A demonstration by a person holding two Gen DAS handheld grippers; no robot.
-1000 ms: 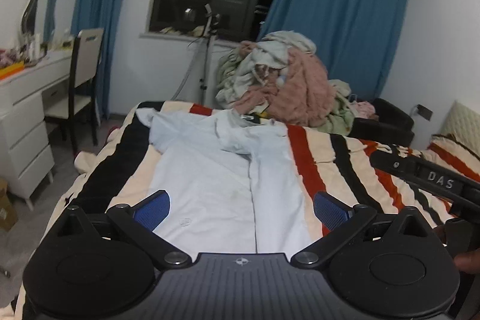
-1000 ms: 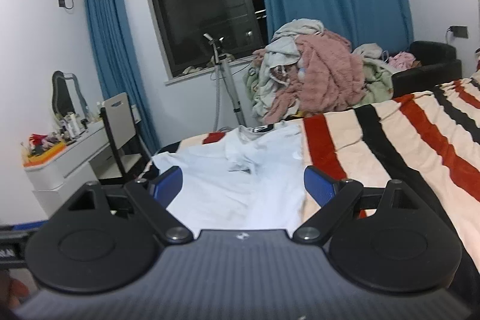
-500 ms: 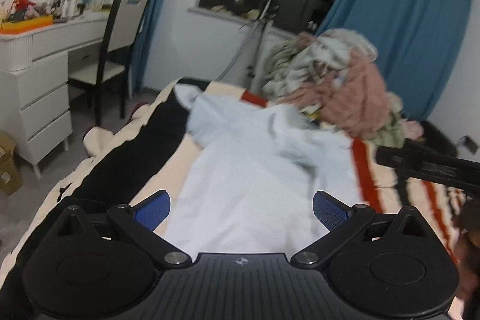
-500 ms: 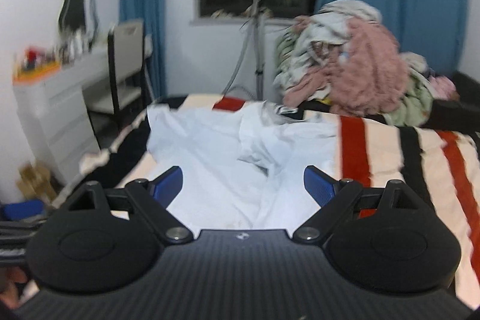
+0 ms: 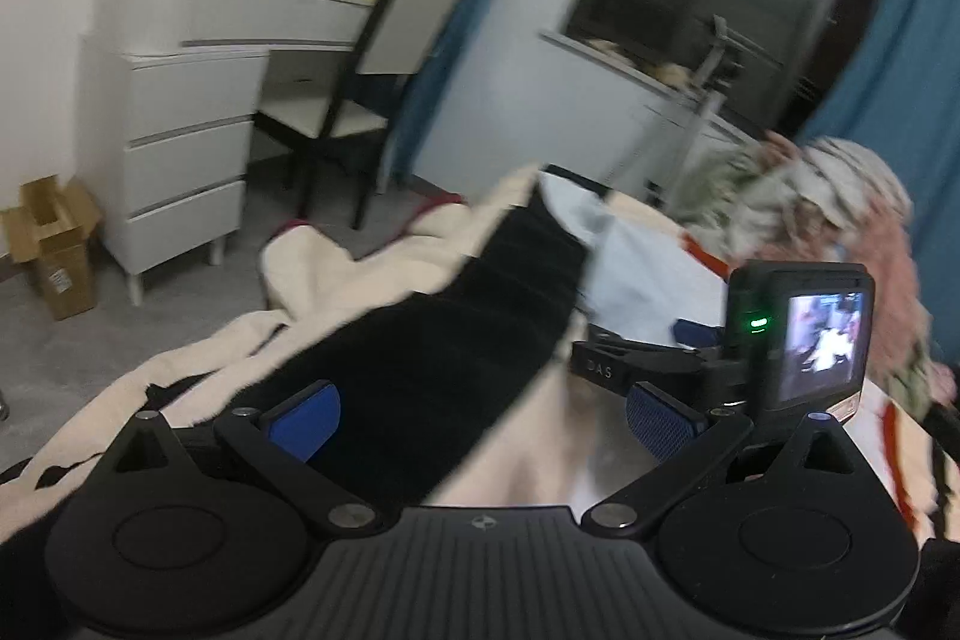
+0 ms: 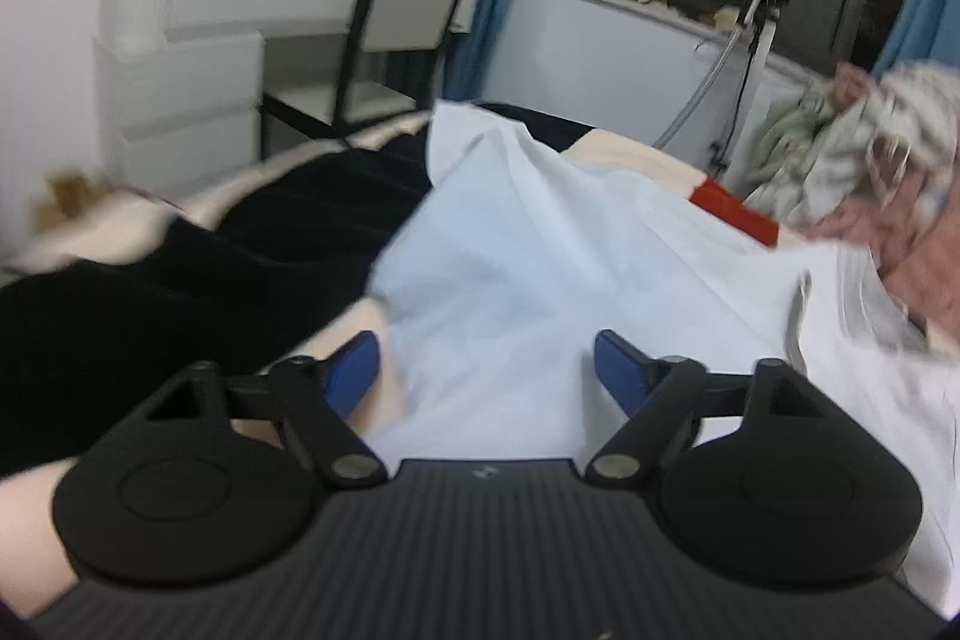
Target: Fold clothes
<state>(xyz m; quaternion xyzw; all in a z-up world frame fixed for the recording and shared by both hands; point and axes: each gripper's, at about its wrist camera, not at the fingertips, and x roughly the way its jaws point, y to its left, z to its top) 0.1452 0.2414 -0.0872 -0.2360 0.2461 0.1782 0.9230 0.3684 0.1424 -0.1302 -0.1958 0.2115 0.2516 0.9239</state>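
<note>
A pale blue shirt (image 6: pixel 540 268) lies spread on the striped blanket (image 6: pixel 180 268) of the bed. My right gripper (image 6: pixel 486 370) is open and empty, low over the shirt's left side near its sleeve. My left gripper (image 5: pixel 480 415) is open and empty over the blanket's black stripe (image 5: pixel 432 358), left of the shirt (image 5: pixel 636 268). The right gripper with its camera shows in the left wrist view (image 5: pixel 678 340), over the shirt.
A pile of unfolded clothes (image 6: pixel 870 160) sits at the bed's far right. A white dresser (image 5: pixel 174 148), a chair (image 5: pixel 372 82) and a cardboard box (image 5: pixel 54 244) stand on the floor to the left. A window and blue curtains are behind.
Both grippers have swung left and lower toward the bed's left side. The left one now looks over the blanket edge, the right one is closer to the shirt's sleeve.
</note>
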